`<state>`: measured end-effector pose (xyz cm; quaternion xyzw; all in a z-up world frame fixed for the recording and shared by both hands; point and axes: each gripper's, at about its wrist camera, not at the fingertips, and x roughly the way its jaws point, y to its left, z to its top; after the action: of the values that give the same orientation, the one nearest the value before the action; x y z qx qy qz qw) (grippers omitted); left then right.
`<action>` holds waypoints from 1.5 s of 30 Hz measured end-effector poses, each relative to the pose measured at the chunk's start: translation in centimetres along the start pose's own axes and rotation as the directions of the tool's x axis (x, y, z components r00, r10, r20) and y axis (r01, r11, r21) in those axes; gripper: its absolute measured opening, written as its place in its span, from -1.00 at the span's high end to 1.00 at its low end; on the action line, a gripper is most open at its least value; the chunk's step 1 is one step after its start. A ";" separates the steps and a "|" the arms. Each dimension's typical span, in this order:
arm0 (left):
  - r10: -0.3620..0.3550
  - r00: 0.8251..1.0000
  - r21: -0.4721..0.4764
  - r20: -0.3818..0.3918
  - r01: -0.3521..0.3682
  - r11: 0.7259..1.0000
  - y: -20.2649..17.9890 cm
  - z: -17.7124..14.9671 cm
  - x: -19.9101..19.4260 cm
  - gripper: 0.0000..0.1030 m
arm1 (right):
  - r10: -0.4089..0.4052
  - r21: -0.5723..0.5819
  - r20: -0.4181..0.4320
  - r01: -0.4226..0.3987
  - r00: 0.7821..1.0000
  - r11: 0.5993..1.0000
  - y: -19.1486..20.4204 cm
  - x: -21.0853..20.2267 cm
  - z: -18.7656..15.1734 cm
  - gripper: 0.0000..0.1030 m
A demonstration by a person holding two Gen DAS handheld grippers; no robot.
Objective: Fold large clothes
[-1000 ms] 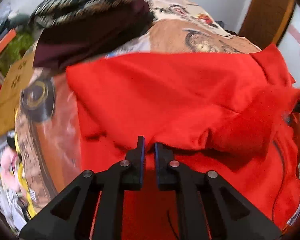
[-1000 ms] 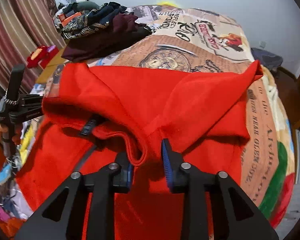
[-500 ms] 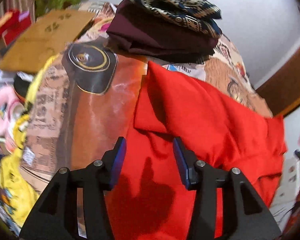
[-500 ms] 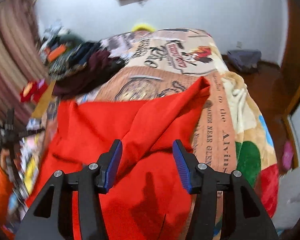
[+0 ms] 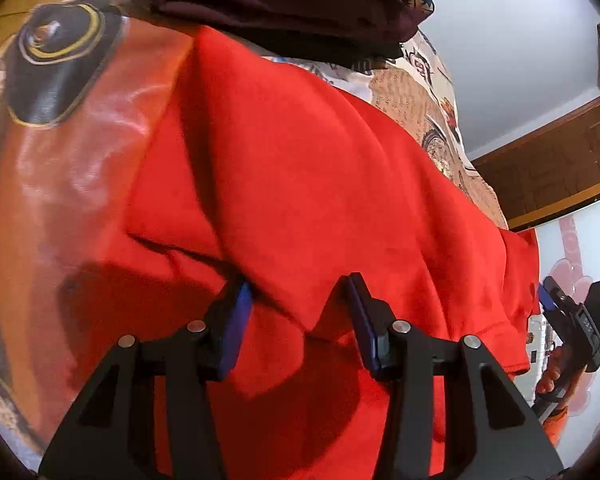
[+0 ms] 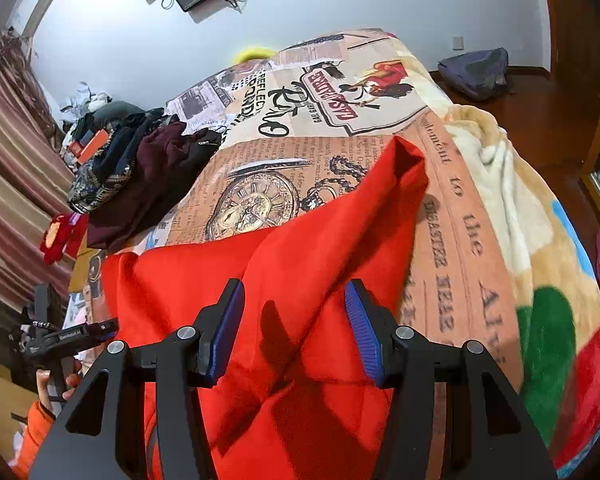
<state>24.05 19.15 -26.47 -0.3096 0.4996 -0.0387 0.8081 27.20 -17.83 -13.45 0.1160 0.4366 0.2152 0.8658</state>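
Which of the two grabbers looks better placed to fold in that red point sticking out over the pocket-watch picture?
Probably the right gripper: its open jaws face the red garment below that point. The left gripper faces the opposite side.

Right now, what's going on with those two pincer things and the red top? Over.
Left tool open, right tool open, both above cloth, gripping nothing. Red garment lies partly folded on the blanket. Dark clothes pile sits at its far corner.

garment (image 6: 300,272) on bed (image 6: 480,208), clothes pile (image 6: 140,168) behind
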 end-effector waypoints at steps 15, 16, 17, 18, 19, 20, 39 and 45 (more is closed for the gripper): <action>0.139 0.960 0.161 0.242 -0.181 0.970 -3.7 1.1 -6.7 0.97 | 0.009 -0.033 0.086 -0.007 0.996 0.999 1.0 -2.9 0.7 0.91; 0.142 0.960 0.165 0.241 -0.185 0.969 -3.5 1.1 -6.8 0.97 | 0.002 -0.047 0.092 0.003 0.996 0.999 1.2 -3.4 0.4 0.91; 0.148 0.962 0.165 0.232 -0.188 0.968 -3.3 1.1 -6.8 0.96 | -0.008 -0.055 0.092 0.013 0.996 0.998 1.4 -3.4 0.2 0.91; 0.161 0.963 0.164 0.216 -0.198 0.966 -3.0 1.1 -6.4 0.96 | -0.021 -0.066 0.089 0.027 0.996 0.997 1.4 -3.6 -0.1 0.91; 0.188 0.961 0.171 0.202 -0.223 0.960 -2.8 0.9 -5.9 0.95 | -0.034 -0.068 0.080 0.039 0.996 0.997 1.1 -3.5 -0.5 0.91; 0.218 0.958 0.180 0.189 -0.252 0.951 -2.5 0.7 -5.2 0.92 | -0.048 -0.065 0.070 0.052 0.996 0.997 0.9 -3.2 -0.7 0.91; 0.273 0.946 0.034 0.176 -0.283 0.959 3.4 1.9 -7.4 -0.31 | -0.103 0.038 0.044 0.101 0.994 0.994 -2.3 -3.3 0.6 -0.26; 0.178 0.978 0.028 0.104 -0.182 0.983 4.8 4.5 -4.0 -0.37 | -0.061 0.101 -0.094 0.071 0.994 0.992 -3.7 0.9 0.4 -0.27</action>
<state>24.66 26.57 -24.55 -0.2493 0.4832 0.0411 0.8383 29.04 -20.66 -15.28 0.1367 0.4895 0.1684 0.8446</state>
